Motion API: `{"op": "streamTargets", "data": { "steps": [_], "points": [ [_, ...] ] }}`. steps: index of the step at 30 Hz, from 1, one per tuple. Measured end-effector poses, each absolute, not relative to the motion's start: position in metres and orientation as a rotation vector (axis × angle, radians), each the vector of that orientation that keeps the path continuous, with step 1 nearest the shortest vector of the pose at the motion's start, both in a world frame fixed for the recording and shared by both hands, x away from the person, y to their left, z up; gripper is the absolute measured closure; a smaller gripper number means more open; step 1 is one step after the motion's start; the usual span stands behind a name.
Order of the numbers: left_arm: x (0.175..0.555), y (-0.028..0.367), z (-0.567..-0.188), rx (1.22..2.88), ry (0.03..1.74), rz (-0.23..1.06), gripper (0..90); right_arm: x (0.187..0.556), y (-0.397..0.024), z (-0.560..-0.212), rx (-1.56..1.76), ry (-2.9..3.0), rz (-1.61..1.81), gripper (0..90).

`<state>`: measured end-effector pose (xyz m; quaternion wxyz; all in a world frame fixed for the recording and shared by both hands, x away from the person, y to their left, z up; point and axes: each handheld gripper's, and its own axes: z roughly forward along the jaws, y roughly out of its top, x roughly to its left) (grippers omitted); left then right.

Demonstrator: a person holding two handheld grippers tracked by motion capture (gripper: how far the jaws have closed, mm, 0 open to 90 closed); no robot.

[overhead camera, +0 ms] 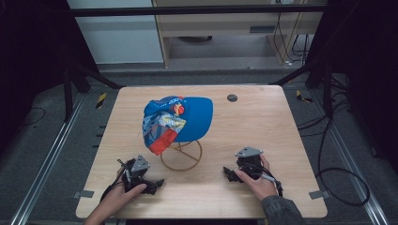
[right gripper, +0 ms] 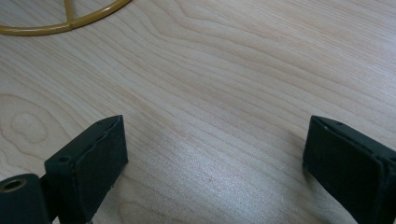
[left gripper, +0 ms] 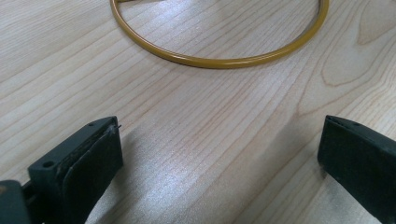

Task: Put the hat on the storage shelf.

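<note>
At lower frame, the left gripper (overhead camera: 149,183) and right gripper (overhead camera: 233,174) are resting on the wooden table (overhead camera: 263,126), jaws spread, holding nothing. Between them, at centre, a blue baseball cap (overhead camera: 176,119) is sitting on a gold wire stand (overhead camera: 181,156); its white lettering is unreadable.

The left hand (overhead camera: 123,191) comes in from 6 o'clock and holds the left gripper (overhead camera: 157,183) low over the tabletop (overhead camera: 263,122), jaws pointing toward 3 o'clock and spread wide. The right hand (overhead camera: 257,180) holds the right gripper (overhead camera: 228,174) at about 4 o'clock, jaws pointing toward 9 o'clock, equally wide apart, gripping nothing.
</note>
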<state>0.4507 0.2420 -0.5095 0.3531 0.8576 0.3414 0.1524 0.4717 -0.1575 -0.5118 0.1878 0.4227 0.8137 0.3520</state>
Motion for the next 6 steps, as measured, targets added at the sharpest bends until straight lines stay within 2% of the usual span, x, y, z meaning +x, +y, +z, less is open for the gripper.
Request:
{"op": "streamTargets", "data": {
  "steps": [6],
  "points": [
    [0.4507,0.2418,-0.5095,2.218,0.886,0.395,0.0,0.4705,-0.1570,-0.5118,1.203,2.276,0.985,6.6]
  ]
}}
